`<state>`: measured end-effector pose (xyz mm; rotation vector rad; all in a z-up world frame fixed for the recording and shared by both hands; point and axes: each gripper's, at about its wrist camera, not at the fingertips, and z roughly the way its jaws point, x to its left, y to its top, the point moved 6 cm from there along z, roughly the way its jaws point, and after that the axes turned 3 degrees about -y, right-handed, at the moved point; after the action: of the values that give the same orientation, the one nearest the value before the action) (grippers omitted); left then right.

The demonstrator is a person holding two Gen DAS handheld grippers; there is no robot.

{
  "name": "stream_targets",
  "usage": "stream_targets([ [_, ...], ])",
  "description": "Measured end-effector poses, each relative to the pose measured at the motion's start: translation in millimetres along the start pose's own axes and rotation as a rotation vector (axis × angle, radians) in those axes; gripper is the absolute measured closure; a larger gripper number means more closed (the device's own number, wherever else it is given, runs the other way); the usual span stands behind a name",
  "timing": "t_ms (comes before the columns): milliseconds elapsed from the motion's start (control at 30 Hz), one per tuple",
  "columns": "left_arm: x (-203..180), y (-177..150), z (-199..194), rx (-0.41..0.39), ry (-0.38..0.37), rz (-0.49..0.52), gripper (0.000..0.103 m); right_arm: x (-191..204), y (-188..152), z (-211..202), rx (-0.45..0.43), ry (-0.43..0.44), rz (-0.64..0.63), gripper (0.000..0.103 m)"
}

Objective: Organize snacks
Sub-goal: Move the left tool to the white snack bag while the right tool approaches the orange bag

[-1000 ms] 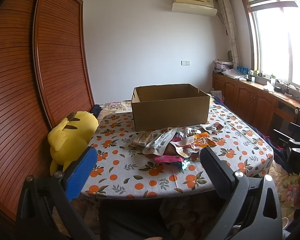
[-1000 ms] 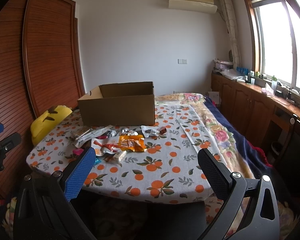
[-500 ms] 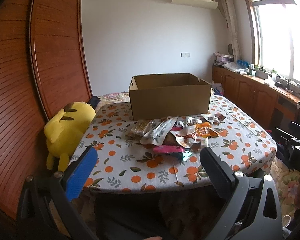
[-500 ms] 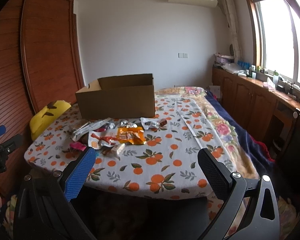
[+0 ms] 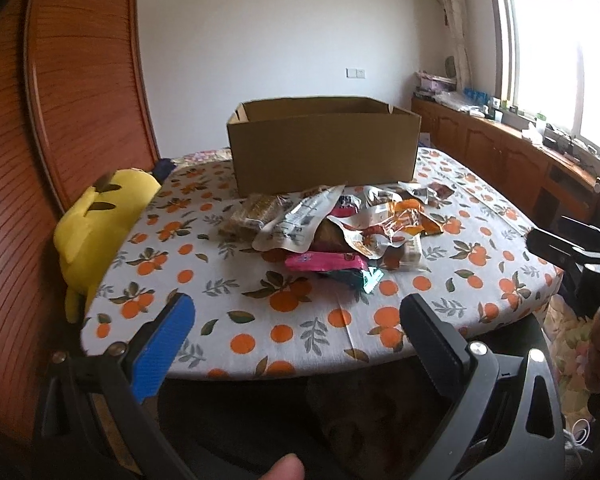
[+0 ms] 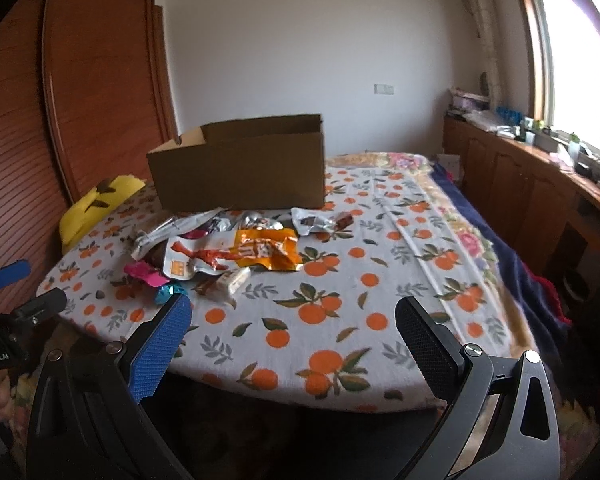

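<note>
- Left gripper (image 6: 4,344), seen at the left edge of the right wrist view: white lettering on its black body, cut off by the frame edge; reads roughly "…nRobot.AI".
- Snack packets (image 5: 340,232) piled before the cardboard box (image 5: 324,148): printing visible but too small and blurred to read.
- Box faces: plain, no markings.

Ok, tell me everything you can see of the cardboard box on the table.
The cardboard box is plain brown corrugated card, rectangular and open-topped, with no print visible. It stands upright on the orange-patterned tablecloth, behind the snack pile. One short top flap stands up at its left end. The nearest wrappers lie against or just before its front wall; contact is unclear. Its inside floor is hidden, so contents cannot be told. Neither gripper touches it.
</note>
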<state>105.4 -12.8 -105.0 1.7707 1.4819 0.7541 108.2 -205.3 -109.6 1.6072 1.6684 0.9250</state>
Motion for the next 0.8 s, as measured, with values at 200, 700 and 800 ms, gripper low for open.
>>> stream_targets([
  [200, 6, 13, 33, 0.037, -0.068, 0.002, 0.001, 11, 5, 45, 0.062, 0.077, -0.013, 0.0],
  [700, 34, 51, 71, 0.005, -0.018, 0.053, 0.001, 49, 0, 131, 0.328, 0.319, 0.069, 0.008],
  [800, 39, 52, 83, 0.046, -0.043, 0.033, 0.001, 55, 7, 141, 0.344, 0.326, 0.059, 0.008],
])
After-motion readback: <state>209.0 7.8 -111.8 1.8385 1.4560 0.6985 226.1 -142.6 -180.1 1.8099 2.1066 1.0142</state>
